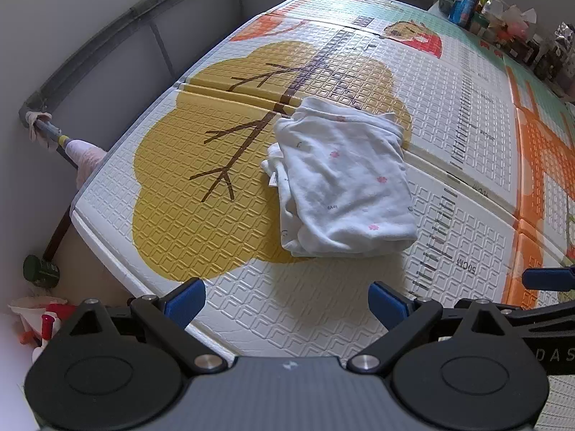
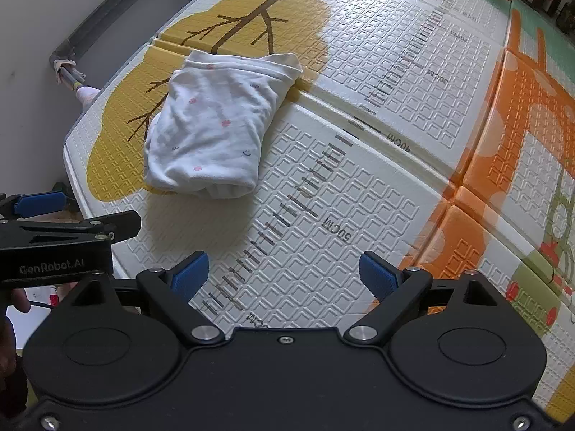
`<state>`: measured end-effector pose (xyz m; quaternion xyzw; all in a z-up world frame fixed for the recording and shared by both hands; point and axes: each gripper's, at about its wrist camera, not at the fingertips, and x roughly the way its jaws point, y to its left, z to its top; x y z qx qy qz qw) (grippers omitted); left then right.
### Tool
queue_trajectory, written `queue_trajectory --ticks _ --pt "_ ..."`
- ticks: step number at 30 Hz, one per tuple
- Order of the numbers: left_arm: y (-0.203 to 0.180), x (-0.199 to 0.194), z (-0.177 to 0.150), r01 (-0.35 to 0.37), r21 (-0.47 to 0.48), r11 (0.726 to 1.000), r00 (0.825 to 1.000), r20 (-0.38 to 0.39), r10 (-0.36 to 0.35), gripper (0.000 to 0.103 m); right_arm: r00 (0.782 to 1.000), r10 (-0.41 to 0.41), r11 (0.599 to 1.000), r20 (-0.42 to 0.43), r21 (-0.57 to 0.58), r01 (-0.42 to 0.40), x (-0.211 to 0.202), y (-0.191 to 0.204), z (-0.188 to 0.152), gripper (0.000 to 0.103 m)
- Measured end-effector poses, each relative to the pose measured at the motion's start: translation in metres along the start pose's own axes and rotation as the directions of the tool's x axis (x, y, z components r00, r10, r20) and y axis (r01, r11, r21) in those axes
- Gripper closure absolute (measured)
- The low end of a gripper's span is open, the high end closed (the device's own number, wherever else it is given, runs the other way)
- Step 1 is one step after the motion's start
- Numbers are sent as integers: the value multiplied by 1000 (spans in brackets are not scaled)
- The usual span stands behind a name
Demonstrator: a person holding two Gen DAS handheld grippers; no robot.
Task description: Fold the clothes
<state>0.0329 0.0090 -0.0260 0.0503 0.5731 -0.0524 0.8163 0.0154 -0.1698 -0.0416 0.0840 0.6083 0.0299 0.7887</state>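
Observation:
A white garment (image 1: 341,183) with small pink flowers lies folded in a compact bundle on the patterned play mat (image 1: 201,222), partly over the yellow tree print. It also shows in the right wrist view (image 2: 215,129). My left gripper (image 1: 287,303) is open and empty, a little short of the bundle's near edge. My right gripper (image 2: 284,274) is open and empty, to the right of and behind the bundle. A blue fingertip of the right gripper shows at the left view's right edge (image 1: 546,278). The left gripper's body shows at the right view's left edge (image 2: 54,237).
The mat (image 2: 395,186) has a printed ruler and an orange giraffe (image 2: 521,115). A grey rail (image 1: 100,39) runs along the mat's far left edge. Packets and cans (image 1: 496,10) crowd the far right corner. Bottles (image 1: 39,269) lie on the floor at left.

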Motion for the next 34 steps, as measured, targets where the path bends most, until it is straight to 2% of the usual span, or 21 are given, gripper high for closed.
queue_trajectory --ticks 20,26,34 --pt "2 1 -1 12 -7 1000 1000 -1 -12 4 1000 0 1000 1 1 0 -1 1 -1 12" --pt "1 0 -2 10 0 1000 1000 9 -10 9 1000 2 1000 2 1 -2 -1 1 0 12" --pt "-1 4 -2 43 -2 999 999 -19 -43 9 1000 4 1000 5 1 -4 -3 1 0 12"
